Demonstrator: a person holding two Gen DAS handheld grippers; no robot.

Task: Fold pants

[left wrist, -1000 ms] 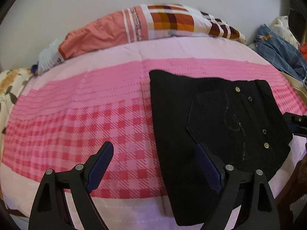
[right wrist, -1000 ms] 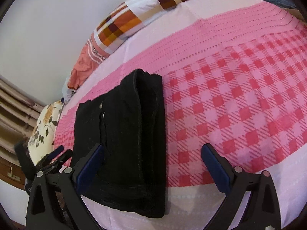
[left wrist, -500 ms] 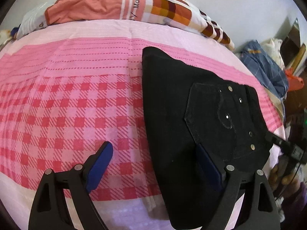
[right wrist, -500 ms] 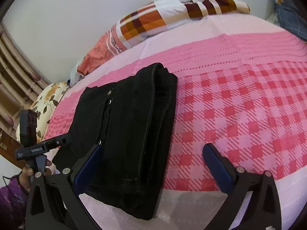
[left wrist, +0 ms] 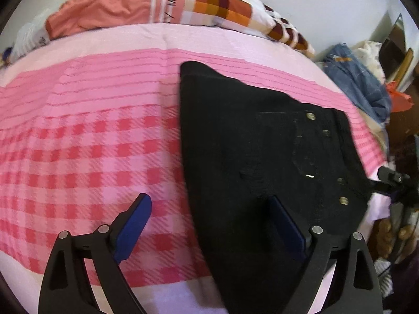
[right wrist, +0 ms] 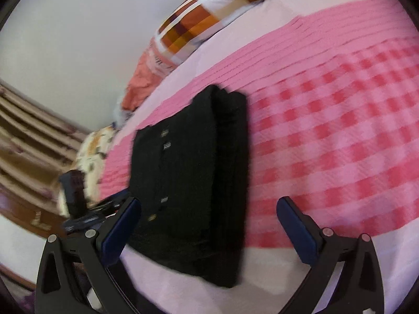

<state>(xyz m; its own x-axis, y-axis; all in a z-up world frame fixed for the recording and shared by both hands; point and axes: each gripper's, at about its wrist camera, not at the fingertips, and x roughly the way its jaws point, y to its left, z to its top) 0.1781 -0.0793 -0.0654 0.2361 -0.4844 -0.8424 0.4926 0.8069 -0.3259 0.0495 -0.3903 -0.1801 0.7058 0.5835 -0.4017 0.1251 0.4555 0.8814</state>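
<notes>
**Folded pants flat on the bed**

Left gripper [left wrist: 209, 225] and right gripper [right wrist: 207, 225] both spread wide, holding nothing. Just ahead, black pants [left wrist: 262, 157] folded on pink checked bedspread [left wrist: 91, 144], long axis running toward pillow [left wrist: 157, 2].

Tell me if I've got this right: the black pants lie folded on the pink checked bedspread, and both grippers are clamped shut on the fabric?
Not quite. The black pants do lie folded on the pink checked bedspread, but neither gripper is clamped on them. The left gripper and right gripper are both open and hold nothing, as each wrist view shows.
</notes>
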